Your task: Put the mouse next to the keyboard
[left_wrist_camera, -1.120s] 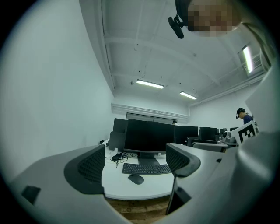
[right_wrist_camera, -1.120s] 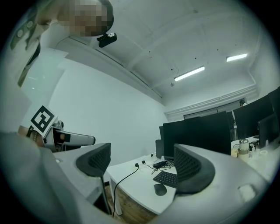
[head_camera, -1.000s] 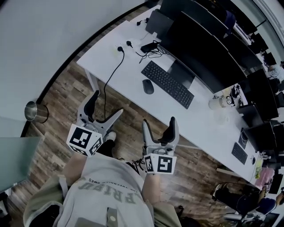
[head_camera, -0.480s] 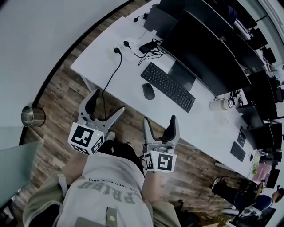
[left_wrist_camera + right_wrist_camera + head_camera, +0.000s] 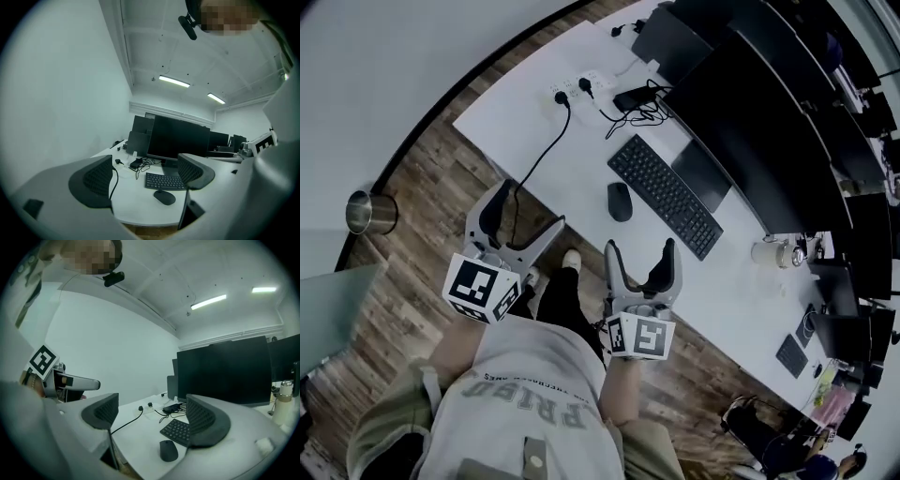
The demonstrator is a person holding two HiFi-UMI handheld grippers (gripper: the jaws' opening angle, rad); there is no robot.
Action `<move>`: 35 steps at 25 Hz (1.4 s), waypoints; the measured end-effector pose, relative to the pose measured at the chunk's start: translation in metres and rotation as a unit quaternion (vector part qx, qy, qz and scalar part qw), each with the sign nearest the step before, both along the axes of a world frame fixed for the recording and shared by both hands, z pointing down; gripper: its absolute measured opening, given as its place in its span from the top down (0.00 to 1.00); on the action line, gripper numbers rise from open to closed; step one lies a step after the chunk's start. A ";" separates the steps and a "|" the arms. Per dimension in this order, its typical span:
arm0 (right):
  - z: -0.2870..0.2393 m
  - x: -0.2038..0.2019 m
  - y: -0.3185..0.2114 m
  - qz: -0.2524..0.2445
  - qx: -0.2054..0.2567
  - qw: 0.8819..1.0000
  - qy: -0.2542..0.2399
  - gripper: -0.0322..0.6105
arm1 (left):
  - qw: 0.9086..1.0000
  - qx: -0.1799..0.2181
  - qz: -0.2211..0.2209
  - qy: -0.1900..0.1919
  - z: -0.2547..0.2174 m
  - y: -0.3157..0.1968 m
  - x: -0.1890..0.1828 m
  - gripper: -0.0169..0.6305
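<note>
A black mouse [image 5: 620, 202] lies on the white desk [image 5: 534, 141], just in front of the black keyboard [image 5: 666, 195] and a small gap away from it. Both show again in the left gripper view, mouse [image 5: 164, 197] below keyboard [image 5: 165, 181], and in the right gripper view, mouse [image 5: 168, 450] beside keyboard [image 5: 178, 430]. My left gripper [image 5: 521, 219] and right gripper [image 5: 641, 262] hang open and empty over the floor, short of the desk's front edge.
Black monitors [image 5: 750, 112] line the back of the desk. A power cable [image 5: 546, 141] and plugs run across the desk's left part. A white mug [image 5: 769, 253] stands right of the keyboard. A metal bin [image 5: 369, 212] sits on the wooden floor at left.
The view has shifted so the desk, keyboard and mouse sit nearer to both grippers. The person's foot now shows between the grippers. Both grippers stay open.
</note>
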State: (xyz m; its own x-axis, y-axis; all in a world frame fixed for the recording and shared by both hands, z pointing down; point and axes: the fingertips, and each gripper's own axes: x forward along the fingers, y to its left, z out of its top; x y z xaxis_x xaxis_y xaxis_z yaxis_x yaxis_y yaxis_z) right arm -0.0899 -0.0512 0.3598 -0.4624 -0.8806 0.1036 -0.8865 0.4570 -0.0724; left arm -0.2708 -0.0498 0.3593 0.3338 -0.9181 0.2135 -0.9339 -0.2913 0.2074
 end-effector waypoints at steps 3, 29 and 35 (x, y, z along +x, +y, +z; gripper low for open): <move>0.015 0.005 -0.024 -0.022 -0.016 1.000 0.001 0.26 | 1.000 -0.010 -0.027 -0.002 0.009 -0.014 0.006 0.33; 0.250 -0.006 -0.114 -0.076 -0.199 0.970 0.119 0.26 | 0.991 -0.088 -0.098 -0.003 0.082 -0.045 0.038 0.33; 0.273 -0.002 -0.114 -0.078 -0.232 0.962 0.123 0.27 | 0.992 -0.091 -0.091 -0.005 0.084 -0.046 0.041 0.33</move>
State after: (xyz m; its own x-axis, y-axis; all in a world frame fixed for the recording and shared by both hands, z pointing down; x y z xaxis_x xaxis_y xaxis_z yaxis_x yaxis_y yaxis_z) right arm -0.0922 -0.1652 0.6327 -0.4967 -0.6358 0.5908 -0.8263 0.5547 -0.0976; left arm -0.2297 -0.0963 0.4435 0.1642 -0.9089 0.3834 -0.9696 -0.0772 0.2322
